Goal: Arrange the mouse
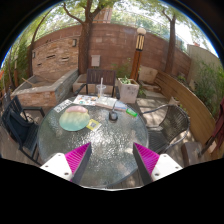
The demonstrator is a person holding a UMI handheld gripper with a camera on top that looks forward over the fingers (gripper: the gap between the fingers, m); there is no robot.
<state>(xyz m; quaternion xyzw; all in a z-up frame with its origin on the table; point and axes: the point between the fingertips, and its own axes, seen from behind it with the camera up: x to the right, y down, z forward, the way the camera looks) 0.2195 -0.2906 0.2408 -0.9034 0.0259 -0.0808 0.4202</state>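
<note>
**Patio table: mouse far side, gripper empty**

Setting first: a brick wall (pixel 100 45) and trees close off the back, with a stone planter ledge (pixel 45 90) to one side. You stand over a round glass table (pixel 60 145) ringed by metal chairs (pixel 172 122). The glass is reflective and likely slick, so anything you nudge may slide.

On the table, from biggest down: a pale round plate or mat (pixel 74 118), papers or a flat box (pixel 100 102) at the far rim, a small yellowish item (pixel 92 124) beside the plate, a small dark thing (pixel 113 116) I cannot identify, and the mouse (pixel 132 112), a small dark lump toward the far side, well beyond the fingers and apart from the plate.

Your gripper (pixel 112 158) hangs over the near half of the table, fingers spread wide, pink pads (pixel 77 158) facing in, nothing between them.

Handling judgement: the mouse should be light, rigid, smooth plastic, rounded on top. Take it across its flanks at mid-body, where the sides run nearly parallel; a pinch on the domed back would likely squirt it out across the glass.

In the way: little. The unidentified dark item lies near your line; approach from the plate-free side.
</note>
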